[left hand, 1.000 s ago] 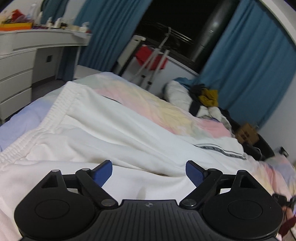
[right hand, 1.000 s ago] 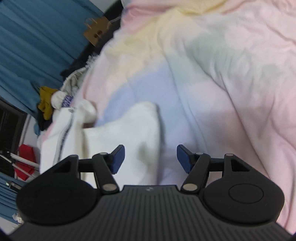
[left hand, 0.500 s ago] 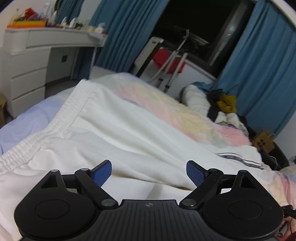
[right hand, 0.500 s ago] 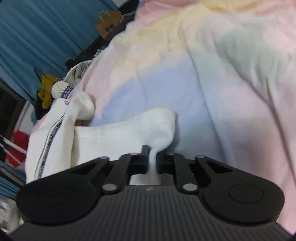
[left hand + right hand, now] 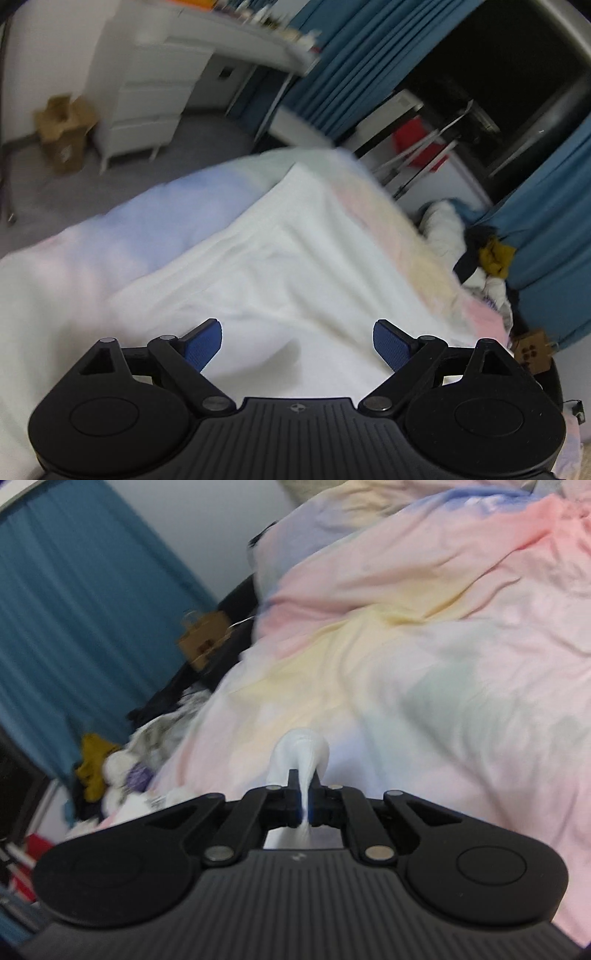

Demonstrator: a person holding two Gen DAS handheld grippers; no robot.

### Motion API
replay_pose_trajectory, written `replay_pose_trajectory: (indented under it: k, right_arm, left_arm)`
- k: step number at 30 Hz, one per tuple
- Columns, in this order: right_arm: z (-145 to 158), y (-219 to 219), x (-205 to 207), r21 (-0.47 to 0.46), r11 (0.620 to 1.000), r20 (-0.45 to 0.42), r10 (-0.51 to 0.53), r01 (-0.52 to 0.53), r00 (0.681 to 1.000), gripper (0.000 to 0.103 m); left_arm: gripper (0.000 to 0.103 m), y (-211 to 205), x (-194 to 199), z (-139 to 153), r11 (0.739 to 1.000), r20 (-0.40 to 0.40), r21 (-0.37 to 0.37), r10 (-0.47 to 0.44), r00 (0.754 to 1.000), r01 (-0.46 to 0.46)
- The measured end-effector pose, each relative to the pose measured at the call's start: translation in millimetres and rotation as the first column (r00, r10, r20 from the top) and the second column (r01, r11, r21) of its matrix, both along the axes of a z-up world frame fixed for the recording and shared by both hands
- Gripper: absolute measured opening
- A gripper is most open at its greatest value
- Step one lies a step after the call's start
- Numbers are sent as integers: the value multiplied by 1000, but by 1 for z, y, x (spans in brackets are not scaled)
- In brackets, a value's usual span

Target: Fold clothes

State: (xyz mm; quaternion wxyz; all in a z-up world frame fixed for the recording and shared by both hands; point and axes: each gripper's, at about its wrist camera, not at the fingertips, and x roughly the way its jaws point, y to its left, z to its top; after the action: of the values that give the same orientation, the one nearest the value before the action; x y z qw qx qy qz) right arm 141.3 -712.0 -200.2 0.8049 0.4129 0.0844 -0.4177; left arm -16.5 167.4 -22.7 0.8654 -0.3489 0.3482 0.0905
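No readable writing. White garment (image 5: 288, 258) runs lengthwise near-to-far across the pastel bedding (image 5: 424, 646); left gripper (image 5: 297, 345) spread wide, right gripper (image 5: 304, 805) clenched on its bunched end.

free: pastel bedspread (image 5: 461, 686) lies open far and right of the right tool (image 5: 303, 805) | blocked left: clothes pile (image 5: 122, 771), cardboard box (image 5: 203, 642) | left view: white garment (image 5: 288, 266) covers bed ahead; drying rack (image 5: 424, 155) far right
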Motion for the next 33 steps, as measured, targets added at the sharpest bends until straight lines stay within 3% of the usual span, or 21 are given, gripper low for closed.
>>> replay_pose_trajectory:
  k: [5,10,16,22,27,28,30,33]
  right_arm:
    - [-17,-13,1,-23,1000,-76,-8,7,997,5]
    - [-23,-11,0,-6,1000,-88,-13,13,996,6]
    - [-23,-8,1,-13,1000,-95,-12,11,995,6]
    - [-24,-8,5,-27,1000,-111,-11,8,994,6]
    - [-12,-6,2,-29,1000,-61,-13,11,998,6]
    - [-8,-4,1,-37,999,-48,-8,6,999,6]
    - [0,-1,-2,-52,999,-23,1,-2,1000,6]
    - [9,2,-8,-62,998,4,16,-16,1000,6]
  left_arm:
    - [91,10,-14,-6,999,-141,-26,33,990,-37]
    - [88,9,-3,-45,980,-269,-170,54,962,-103]
    - [87,-1,14,-82,968,-334,-193,89,938,-161]
    - [83,1,16,-88,961,-305,-184,145,941,-207]
    - [45,4,-1,-75,951,-216,-205,185,959,-230]
    - [42,3,-4,-71,951,-193,-215,184,964,-224]
    - [21,5,-8,-63,951,-155,-226,177,972,-209]
    - [8,6,-16,-47,951,-97,-245,169,981,-188]
